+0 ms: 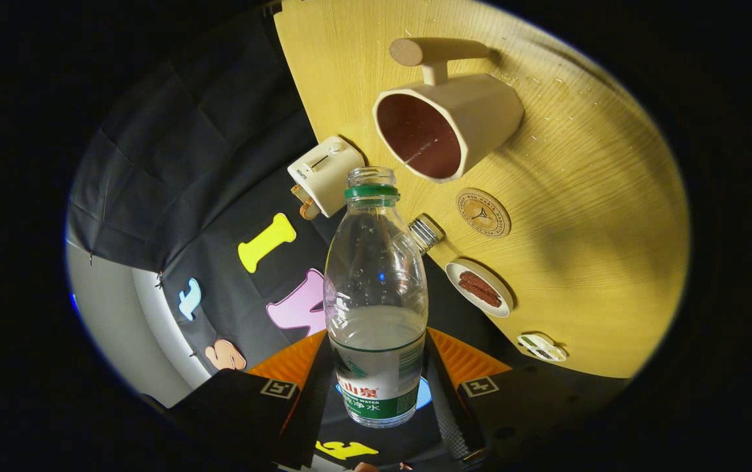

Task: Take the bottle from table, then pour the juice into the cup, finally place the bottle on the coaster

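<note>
Gripper [376, 393] clenched on the bottle [376, 295]: both fingers press the labelled lower body from either side, bottle standing up between them along the tool's axis. Cap off, mouth open, green neck ring showing. Clear liquid fills roughly the lower part, level sitting just above the label; droplets cling to the inner wall above it.

Whole scene reads rotated relative to the tool, so the table [579, 196] lies ahead and to the right of the fingers.

Cup [444, 128] just beyond the bottle mouth, slightly right of it, its opening facing the tool; handle [438, 52] on the far side. Inside looks dark, with a thin pale streak on the wall, possibly a trickle of liquid, hard to say.

Coaster [483, 212], round, lies on the table right of the bottle's neck, near the cup but apart from it.

Small dish [479, 287] with brown pieces sits closer to the right finger. White boxy appliance [324, 176] left of the bottle mouth, at the table edge.
</note>
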A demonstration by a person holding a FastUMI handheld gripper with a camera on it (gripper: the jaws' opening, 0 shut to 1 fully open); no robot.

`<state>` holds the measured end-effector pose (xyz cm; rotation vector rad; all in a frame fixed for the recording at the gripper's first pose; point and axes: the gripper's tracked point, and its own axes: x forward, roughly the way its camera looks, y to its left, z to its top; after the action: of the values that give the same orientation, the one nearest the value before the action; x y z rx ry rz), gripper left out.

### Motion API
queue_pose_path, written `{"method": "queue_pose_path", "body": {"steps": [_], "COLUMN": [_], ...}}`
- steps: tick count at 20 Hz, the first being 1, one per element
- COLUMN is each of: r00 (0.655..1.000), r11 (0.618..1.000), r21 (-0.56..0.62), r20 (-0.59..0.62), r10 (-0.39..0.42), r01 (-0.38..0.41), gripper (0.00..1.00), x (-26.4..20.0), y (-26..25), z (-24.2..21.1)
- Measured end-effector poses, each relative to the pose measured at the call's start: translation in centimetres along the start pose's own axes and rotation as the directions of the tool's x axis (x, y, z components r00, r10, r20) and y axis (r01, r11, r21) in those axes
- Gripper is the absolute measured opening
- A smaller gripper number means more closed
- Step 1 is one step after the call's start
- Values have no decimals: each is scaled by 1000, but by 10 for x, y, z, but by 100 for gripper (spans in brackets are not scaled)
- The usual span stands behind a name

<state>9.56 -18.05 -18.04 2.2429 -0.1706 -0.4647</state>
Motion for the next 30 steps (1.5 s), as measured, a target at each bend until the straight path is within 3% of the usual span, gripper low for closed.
{"method": "queue_pose_path", "body": {"steps": [8, 13, 17, 19, 21, 25, 30], "r00": [1000, 999, 998, 997, 997, 999, 999], "r11": [1000, 975, 914, 850, 761, 532, 215], "r21": [-28, -224, -406, -527, -649, -846, -976], "r20": [1, -32, -49, -68, -62, 32, 33], "r10": [3, -18, -36, -45, -43, -4, 34], "r01": [-3, 10, 13, 3, -7, 29, 25], "gripper": [75, 75, 75, 75, 75, 75, 75], "x": [-3, -3, -4, -7, -10, -14, -16], "y": [0, -10, -23, -29, -33, -29, -27], "z": [0, -9, -13, -17, -15, 5, -7]}}
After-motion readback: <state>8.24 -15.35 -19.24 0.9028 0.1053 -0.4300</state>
